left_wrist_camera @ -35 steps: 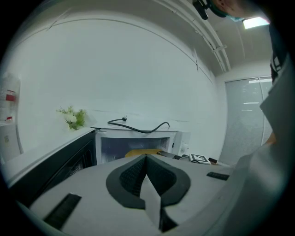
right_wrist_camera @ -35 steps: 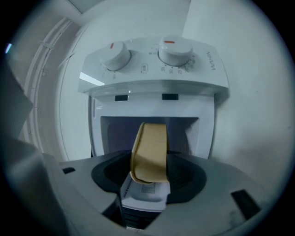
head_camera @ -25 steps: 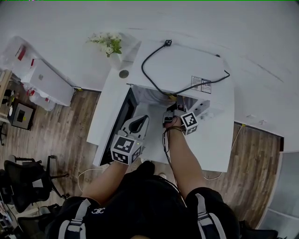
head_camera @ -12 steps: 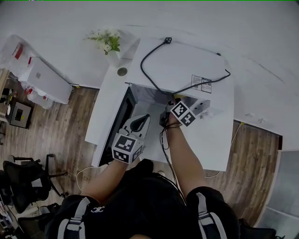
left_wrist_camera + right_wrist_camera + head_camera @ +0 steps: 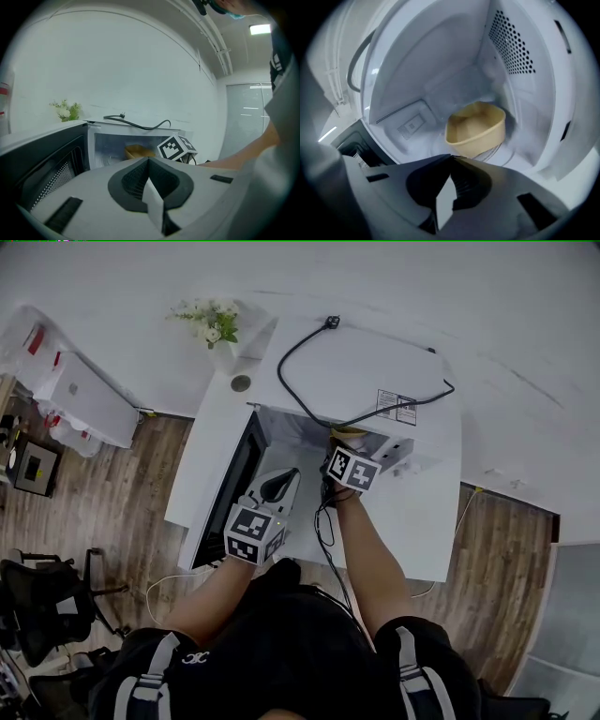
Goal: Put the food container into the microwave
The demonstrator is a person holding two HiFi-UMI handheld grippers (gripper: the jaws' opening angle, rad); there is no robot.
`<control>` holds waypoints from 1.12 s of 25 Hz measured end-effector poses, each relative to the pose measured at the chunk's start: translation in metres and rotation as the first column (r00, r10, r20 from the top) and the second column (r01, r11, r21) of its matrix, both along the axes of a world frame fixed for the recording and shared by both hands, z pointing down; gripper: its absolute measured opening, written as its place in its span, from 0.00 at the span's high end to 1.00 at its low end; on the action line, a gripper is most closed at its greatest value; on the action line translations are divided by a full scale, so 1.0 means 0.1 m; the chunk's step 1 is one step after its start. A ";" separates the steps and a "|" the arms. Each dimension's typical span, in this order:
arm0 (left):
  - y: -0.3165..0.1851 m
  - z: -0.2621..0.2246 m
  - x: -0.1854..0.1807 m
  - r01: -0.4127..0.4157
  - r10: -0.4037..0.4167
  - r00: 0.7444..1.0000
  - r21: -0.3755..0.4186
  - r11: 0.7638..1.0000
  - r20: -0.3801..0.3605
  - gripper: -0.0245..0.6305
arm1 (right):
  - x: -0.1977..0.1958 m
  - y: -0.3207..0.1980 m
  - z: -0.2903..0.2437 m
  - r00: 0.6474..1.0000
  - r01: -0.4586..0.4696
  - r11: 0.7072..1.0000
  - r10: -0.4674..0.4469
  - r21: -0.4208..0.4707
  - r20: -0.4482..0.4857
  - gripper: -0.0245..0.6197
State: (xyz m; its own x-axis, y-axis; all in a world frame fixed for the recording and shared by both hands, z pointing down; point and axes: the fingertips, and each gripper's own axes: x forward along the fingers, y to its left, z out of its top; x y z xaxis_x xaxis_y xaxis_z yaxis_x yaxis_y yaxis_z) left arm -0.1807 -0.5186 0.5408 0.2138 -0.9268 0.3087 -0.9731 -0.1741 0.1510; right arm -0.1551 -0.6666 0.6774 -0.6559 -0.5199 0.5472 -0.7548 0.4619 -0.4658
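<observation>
So the microwave sits on a white table pushed up against a plain white wall, with wood-plank floor on both sides of it. Its door is swung wide open to the left. The food container, a tan bowl-shaped tub, is already inside the microwave, upright on the glass turntable near the perforated side wall. The right gripper is at the microwave's mouth with its jaws just clamped together, pads meeting with nothing between them; the tub sits just past the tips, not pinched. The left gripper hangs in front of the microwave by the open door, jaws also pressed together and empty. On the count: one microwave, one tub, two grippers, each with its marker cube. One black power cord lies looped across the microwave's top with its plug at the back edge, and there's one label sticker up there too. One small vase of white flowers stands left of the microwave by the wall, with one little round thing beside it that I can't identify. Further left of the microwave, there's a black office chair on the floor. One ceiling light shows in the left gripper view.
</observation>
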 end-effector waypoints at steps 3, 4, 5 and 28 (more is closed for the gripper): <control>0.03 0.01 0.03 0.003 -0.003 1.000 -0.002 1.000 -0.003 0.96 | 0.00 0.10 -0.06 0.999 0.046 0.999 -0.047 0.016 0.019 0.96; 0.04 0.01 0.03 0.005 -0.005 1.000 -0.002 1.000 -0.003 0.96 | 0.00 0.14 -0.10 0.998 0.057 0.998 -0.057 0.033 0.027 0.96; 0.05 0.00 0.04 0.009 -0.009 1.000 -0.002 1.000 -0.002 0.96 | 0.02 0.18 -0.15 0.997 0.065 0.996 -0.067 0.054 0.033 0.96; 0.52 -0.58 0.75 0.043 -0.045 0.999 0.126 0.991 0.016 0.96 | 1.41 1.37 -2.05 0.994 0.024 0.760 -0.087 0.649 0.066 0.96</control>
State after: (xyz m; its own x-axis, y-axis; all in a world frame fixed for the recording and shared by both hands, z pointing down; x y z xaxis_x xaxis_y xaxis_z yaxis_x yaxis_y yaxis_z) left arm -0.1057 -0.4665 0.4825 0.1669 -0.9669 0.1927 -0.9827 -0.1474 0.1118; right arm -0.0139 -0.5301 0.4720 -0.7226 -0.6905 0.0338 -0.6897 0.7168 -0.1026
